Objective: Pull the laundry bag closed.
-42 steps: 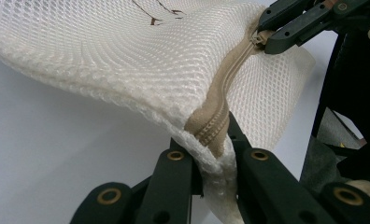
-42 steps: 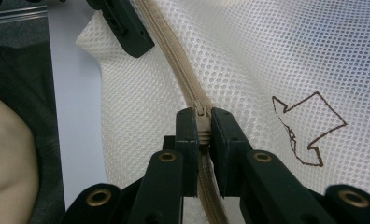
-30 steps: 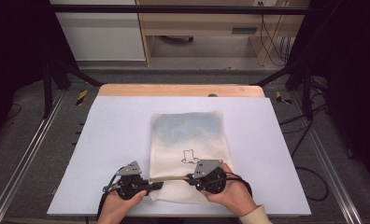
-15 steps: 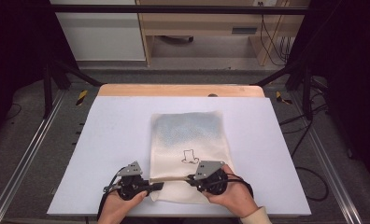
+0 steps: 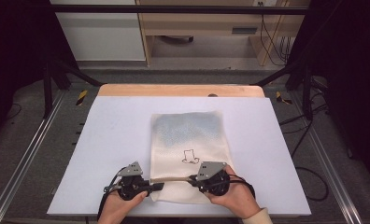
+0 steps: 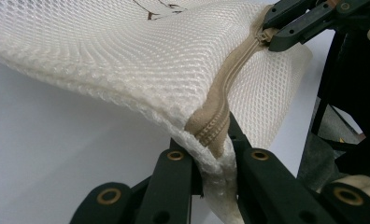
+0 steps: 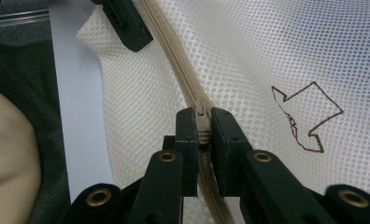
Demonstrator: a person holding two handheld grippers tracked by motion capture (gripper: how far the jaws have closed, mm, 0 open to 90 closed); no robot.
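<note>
Inspector A: Left tool (image 5: 156, 186), at 7 o'clock on the white counter (image 5: 103, 140)?
Inspector B: Clenched on the corner of the mesh bag (image 5: 188, 135), at the end of its tan zipper (image 6: 227, 84).
Inspector A: Right tool (image 5: 192, 178), at 5 o'clock?
Inspector B: Clamped on the zipper pull (image 7: 201, 112). Bag lies flat mid-counter, near edge lifted.

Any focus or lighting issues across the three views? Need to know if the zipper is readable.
High view: even light on the table, surroundings very dark, mesh bag soft, zipper only a thin tan line. Left gripper view: zipper teeth sharp near the jaws, far right hand-held gripper blurred. Right gripper view: zipper pull and mesh crisp, no glare; the hand at left is out of focus.
</note>
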